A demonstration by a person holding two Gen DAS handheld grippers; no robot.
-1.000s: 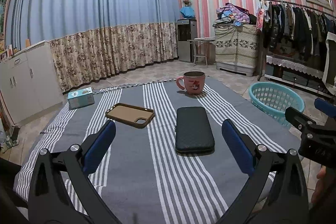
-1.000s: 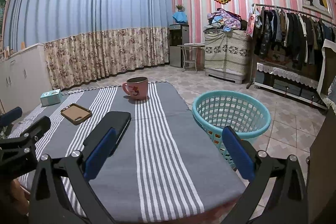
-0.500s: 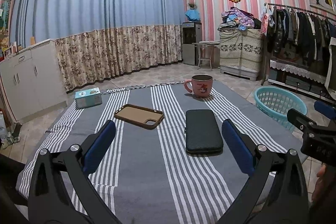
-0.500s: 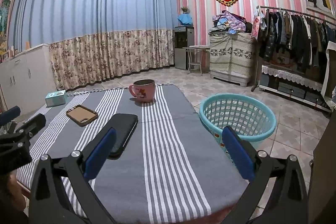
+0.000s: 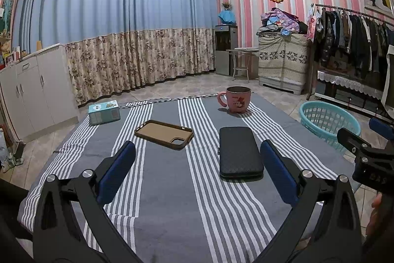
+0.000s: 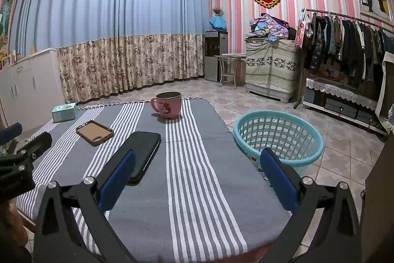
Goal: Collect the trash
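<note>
1. The left gripper (image 5: 197,170) hangs over the striped tablecloth (image 5: 172,201) with its blue pads spread wide and nothing between them.
2. The right gripper (image 6: 197,179) is likewise spread and holds nothing, near the table's right edge.
3. Just ahead of the left gripper's right pad lies a black wallet-like case (image 5: 238,152); ahead of its left pad, a brown phone case (image 5: 163,134).
4. Farther ahead stand a pink mug (image 5: 237,99) and, far left, a small teal box (image 5: 104,112).
5. The teal laundry basket (image 6: 278,137) sits on the floor beside the table, just beyond the right gripper's right pad.
</note>
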